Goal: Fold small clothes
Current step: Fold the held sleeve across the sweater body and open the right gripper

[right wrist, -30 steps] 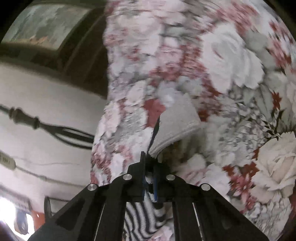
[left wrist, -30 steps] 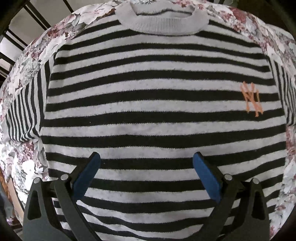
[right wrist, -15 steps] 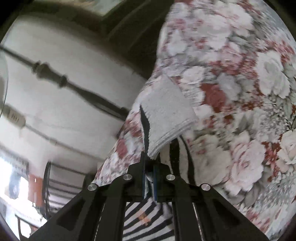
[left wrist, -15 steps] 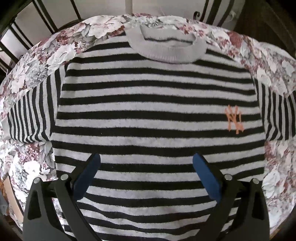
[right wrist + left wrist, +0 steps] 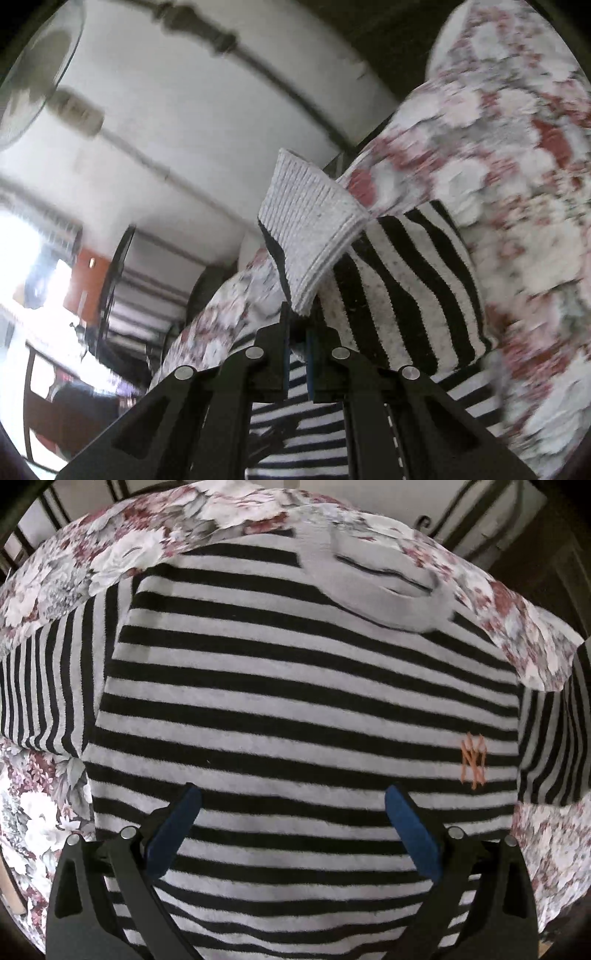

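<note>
From the left wrist, the striped sweater [image 5: 295, 709] is seen spread flat on the floral bed cover [image 5: 55, 572]; the left gripper [image 5: 291, 823] hangs above it, jaws apart and empty. From the right wrist, the right gripper [image 5: 297, 347] is clamped on the sleeve just below the ribbed cuff [image 5: 310, 229]. The knit is judged soft, light and limp, best pinched at cuffs or hem.

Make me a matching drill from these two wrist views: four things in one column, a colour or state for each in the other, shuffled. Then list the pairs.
Things
1. striped sweater
2. left gripper
3. right gripper
4. chest logo

Colours or states
A. orange
B. shut on the ribbed sleeve cuff
C. front up on the floral cloth
D. open above the sweater, holding nothing

Pairs: 1-C, 2-D, 3-B, 4-A
</note>
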Available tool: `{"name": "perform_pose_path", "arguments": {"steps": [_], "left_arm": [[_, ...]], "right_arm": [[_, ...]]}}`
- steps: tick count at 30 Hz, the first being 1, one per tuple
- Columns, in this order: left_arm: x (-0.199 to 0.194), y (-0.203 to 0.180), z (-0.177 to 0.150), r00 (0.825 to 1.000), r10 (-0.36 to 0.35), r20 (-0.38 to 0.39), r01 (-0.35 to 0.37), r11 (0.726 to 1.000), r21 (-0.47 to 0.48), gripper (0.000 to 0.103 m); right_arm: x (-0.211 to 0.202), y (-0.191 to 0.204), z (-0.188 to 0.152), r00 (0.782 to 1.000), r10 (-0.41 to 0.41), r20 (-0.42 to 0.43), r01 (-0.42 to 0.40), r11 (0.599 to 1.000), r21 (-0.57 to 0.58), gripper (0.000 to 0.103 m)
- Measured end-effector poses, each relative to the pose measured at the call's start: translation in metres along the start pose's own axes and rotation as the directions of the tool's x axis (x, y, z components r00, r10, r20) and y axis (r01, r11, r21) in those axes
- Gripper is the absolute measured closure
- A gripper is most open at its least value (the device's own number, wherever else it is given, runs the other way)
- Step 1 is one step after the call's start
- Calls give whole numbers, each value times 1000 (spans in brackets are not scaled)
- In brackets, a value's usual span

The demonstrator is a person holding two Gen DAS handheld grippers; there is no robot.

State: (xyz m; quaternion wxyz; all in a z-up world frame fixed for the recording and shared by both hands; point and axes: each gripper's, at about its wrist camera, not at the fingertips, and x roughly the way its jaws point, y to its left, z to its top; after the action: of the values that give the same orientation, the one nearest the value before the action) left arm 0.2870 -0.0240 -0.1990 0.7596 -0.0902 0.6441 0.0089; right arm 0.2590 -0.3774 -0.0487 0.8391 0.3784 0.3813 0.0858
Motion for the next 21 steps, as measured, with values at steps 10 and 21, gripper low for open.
{"name": "perform_pose_path", "arguments": {"steps": [10,21], "left_arm": [[15,79,48,998,-55,-22,49,978,-203,5],[23,122,87,1000,-21,-8,18,961,-278,5]], "right_arm": [[92,47,-68,979,-41,-201,20,994,-107,96],[159,27,-109,918,-194,-346,114,965,-237,92]]}}
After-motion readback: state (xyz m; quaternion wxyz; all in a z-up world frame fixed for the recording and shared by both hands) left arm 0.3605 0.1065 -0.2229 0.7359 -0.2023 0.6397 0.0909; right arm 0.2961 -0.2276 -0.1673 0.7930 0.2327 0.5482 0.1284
